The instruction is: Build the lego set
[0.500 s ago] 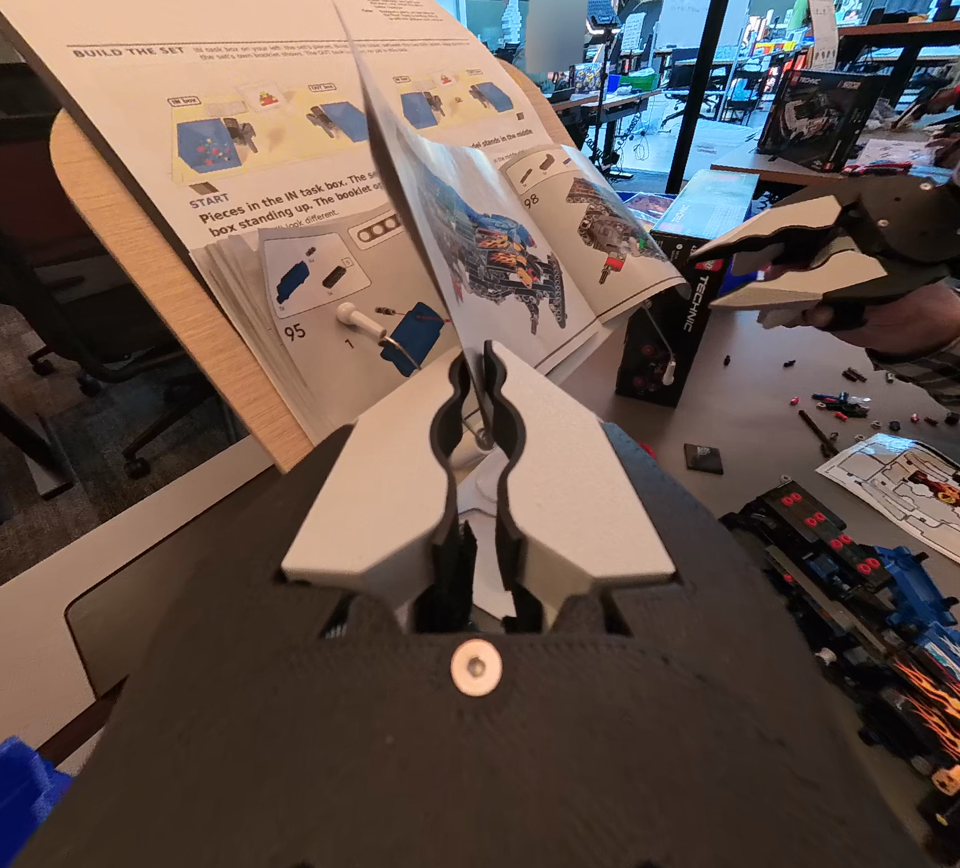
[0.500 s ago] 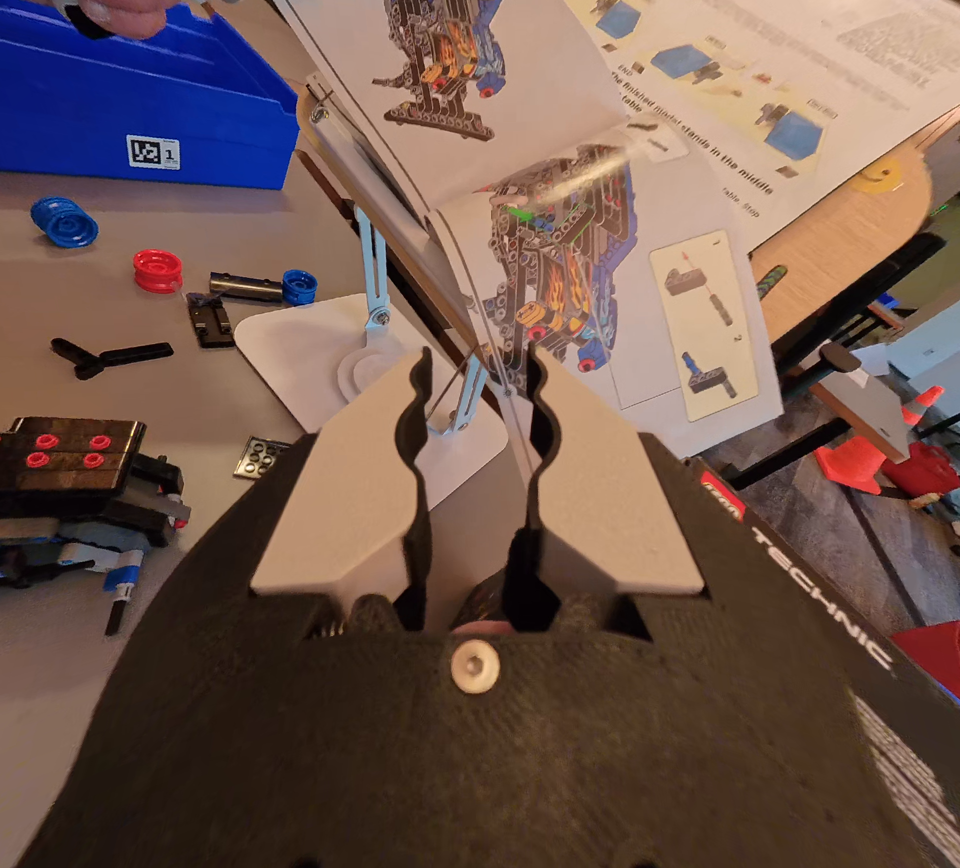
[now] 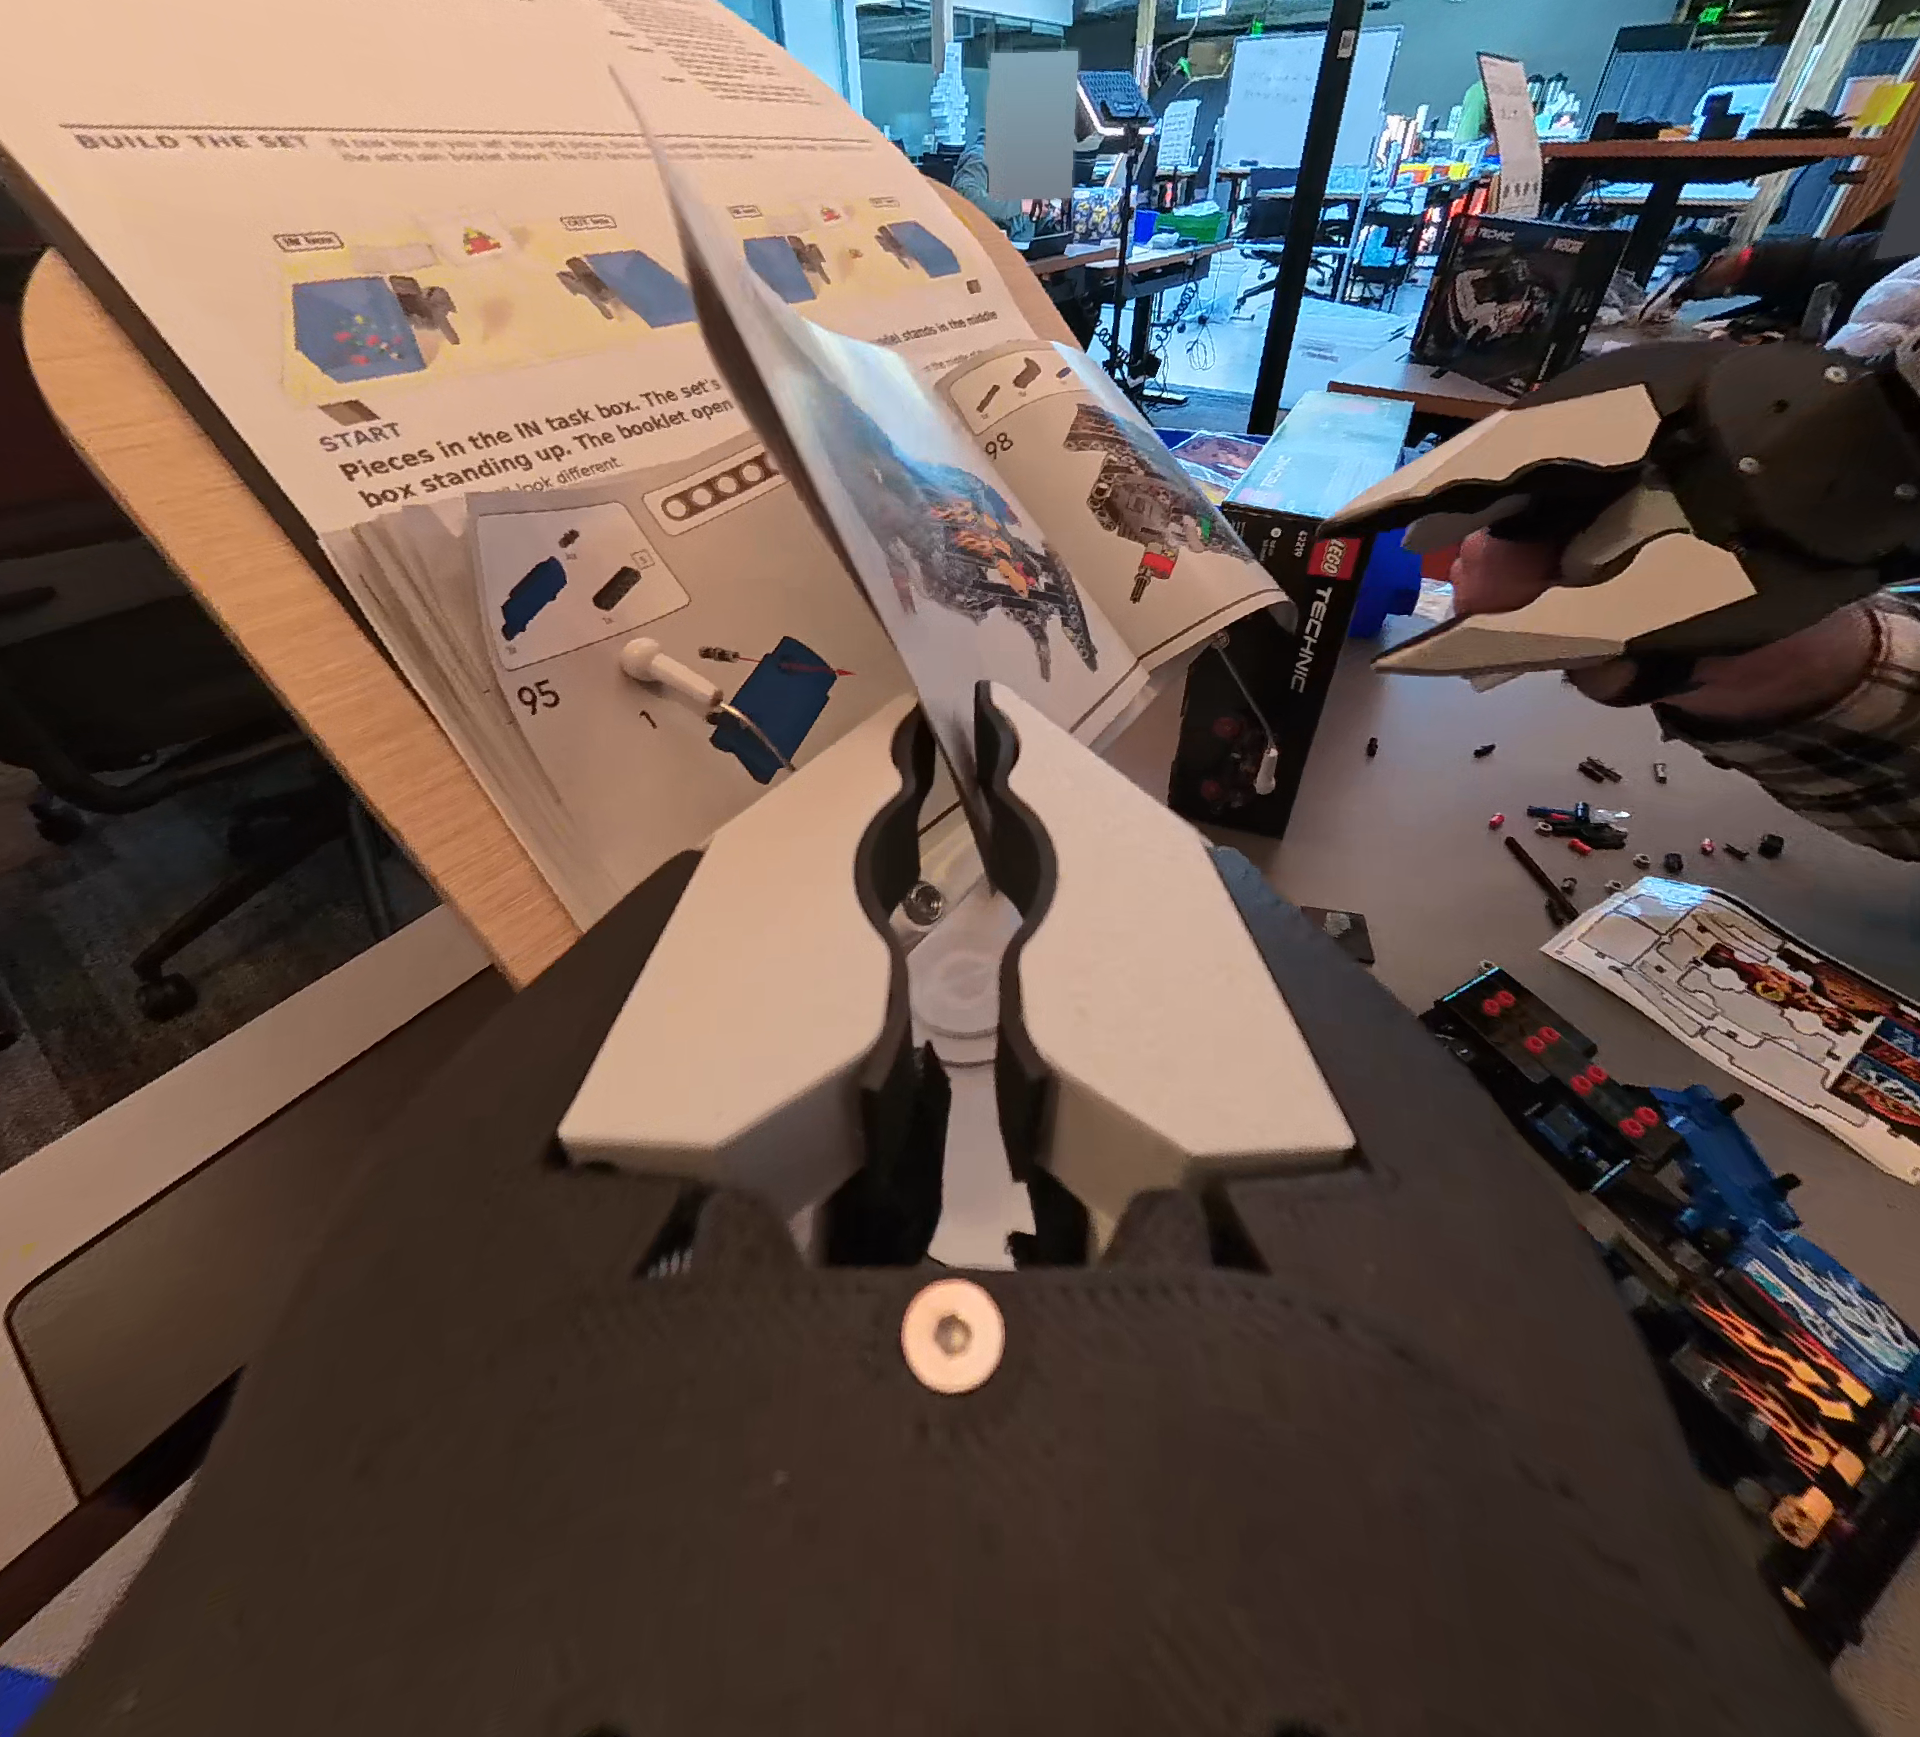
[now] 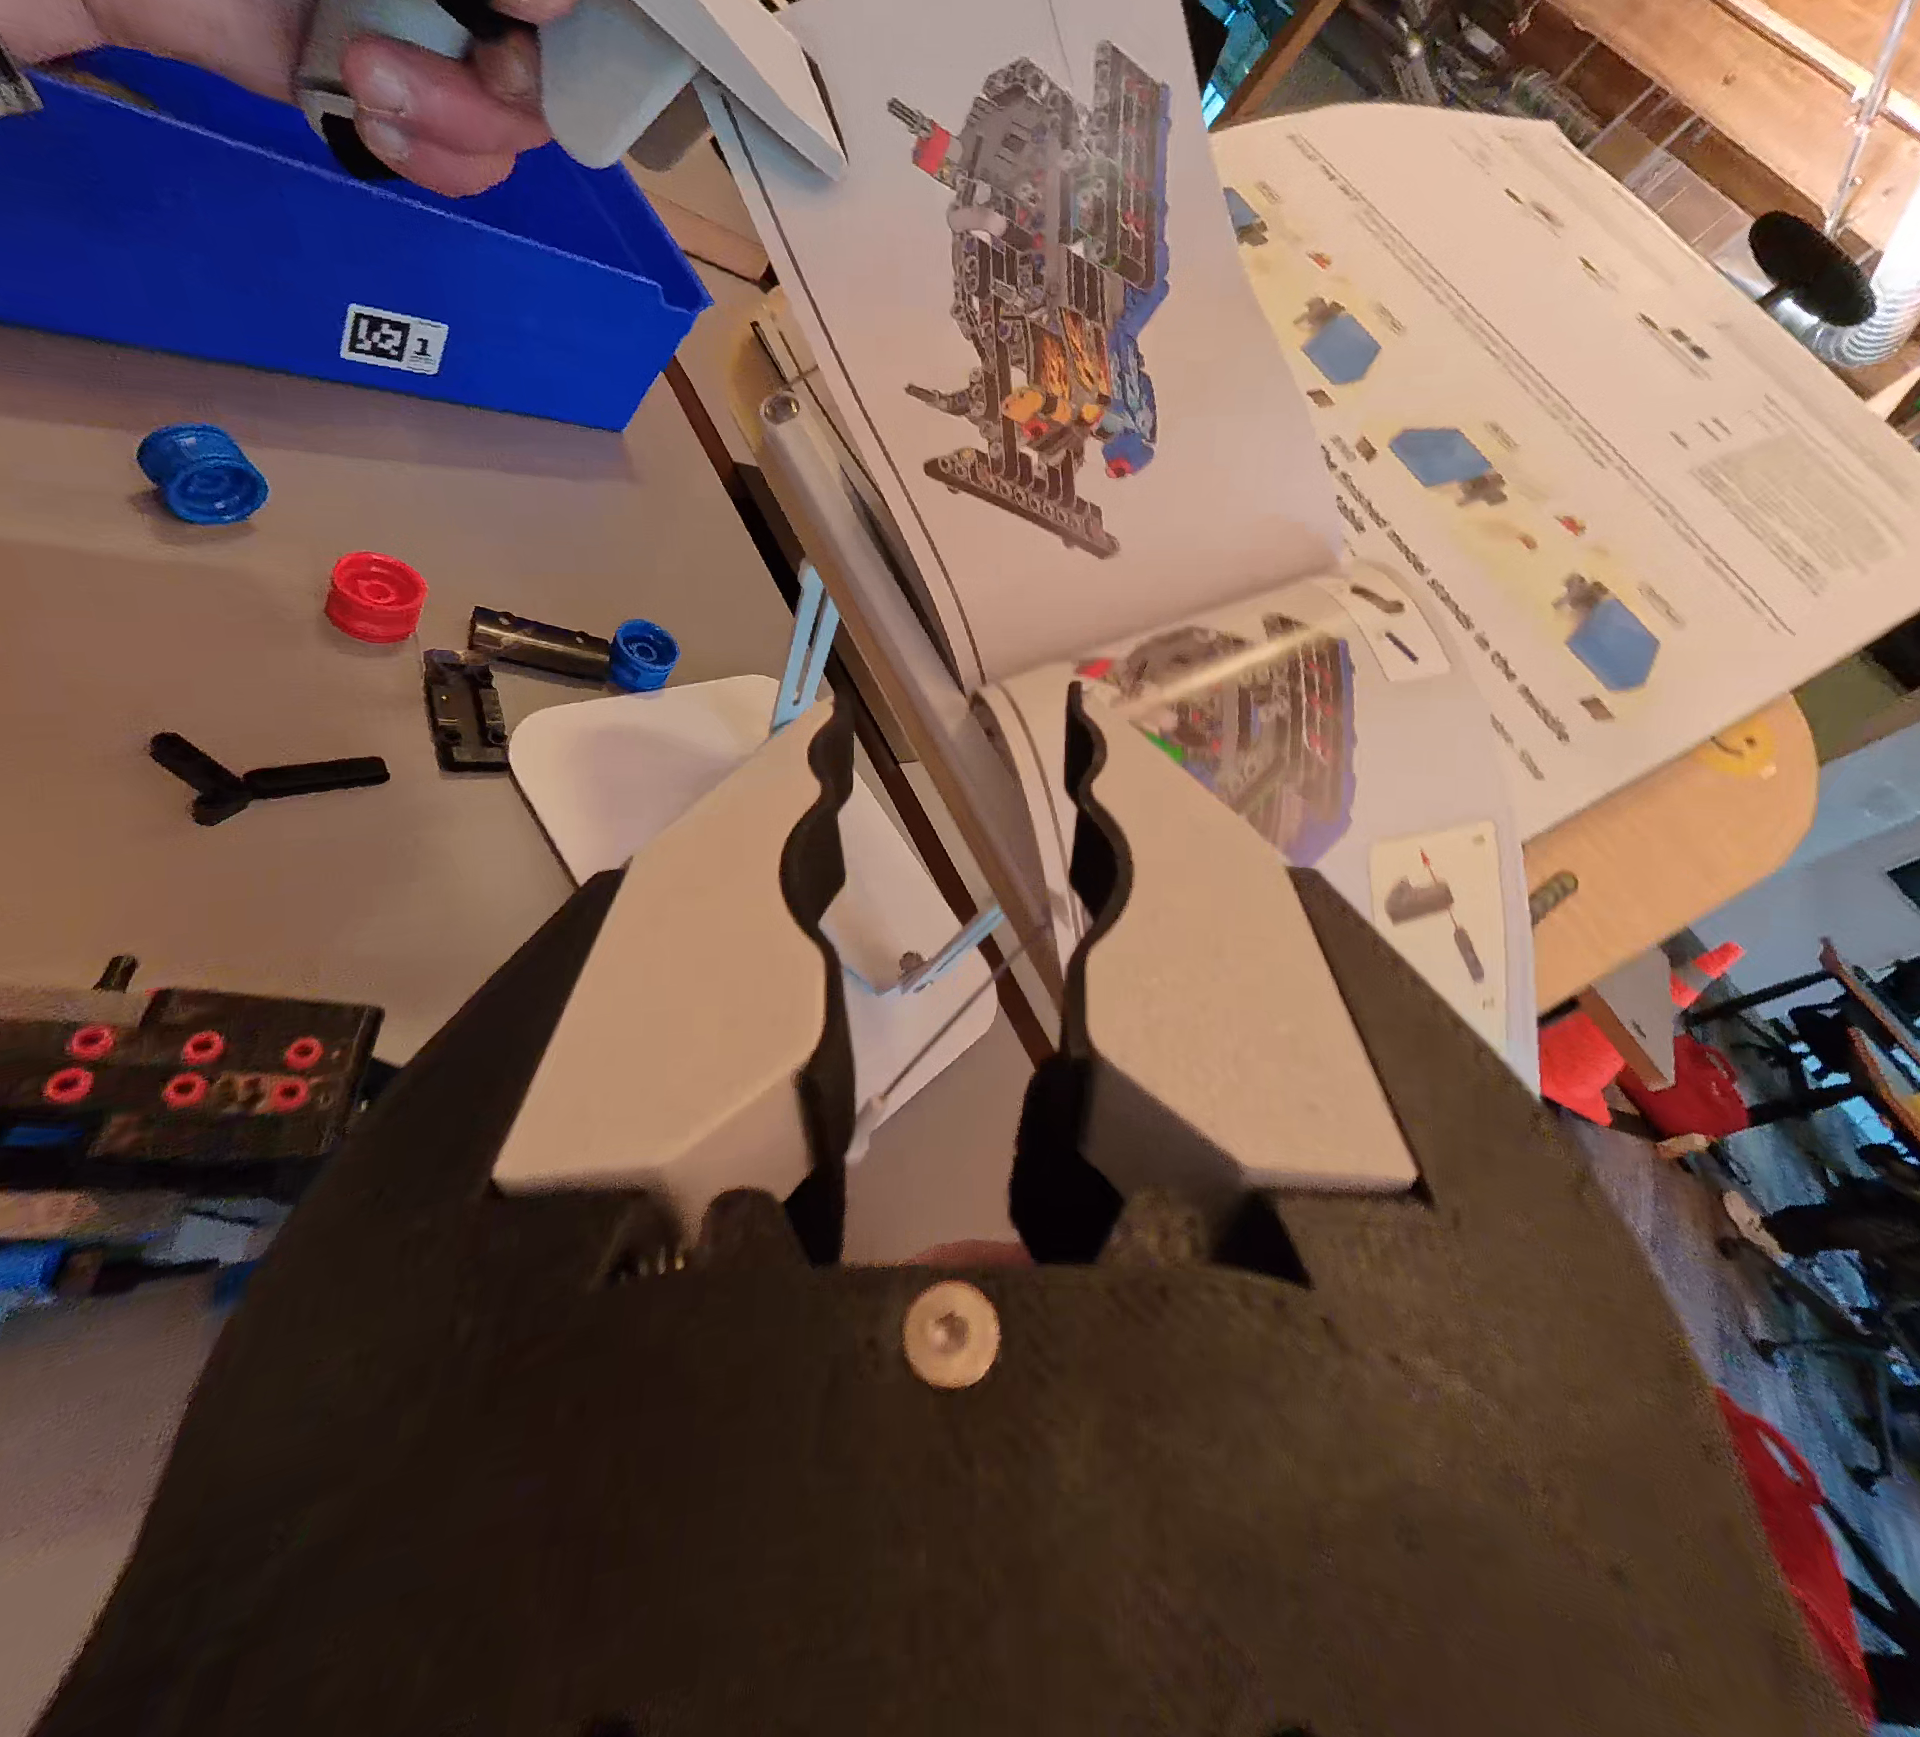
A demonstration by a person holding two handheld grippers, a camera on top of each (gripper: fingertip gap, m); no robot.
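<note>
Pinching one raised booklet page [image 3: 935, 544] near its lower edge, our left gripper [image 3: 961, 731] has its jaws pressed onto the paper; the booklet [image 3: 644, 648] leans open on a wooden stand [image 3: 312, 607]. Our right gripper [image 4: 951, 731] hangs beside it, jaws spread, gripping nothing; the half-built model [image 3: 1704, 1209] lies on the surface [image 3: 1434, 856] among loose pieces [image 4: 374, 596].

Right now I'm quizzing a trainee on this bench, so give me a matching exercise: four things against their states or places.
Things:
1. left gripper
2. right gripper
3. red wheel
4. set box

States or places:
a. jaws apart, holding nothing
b. standing upright beside the booklet
c. shut on a booklet page
d. lying loose in front of the blue bin

Pairs: 1-c, 2-a, 3-d, 4-b
</note>
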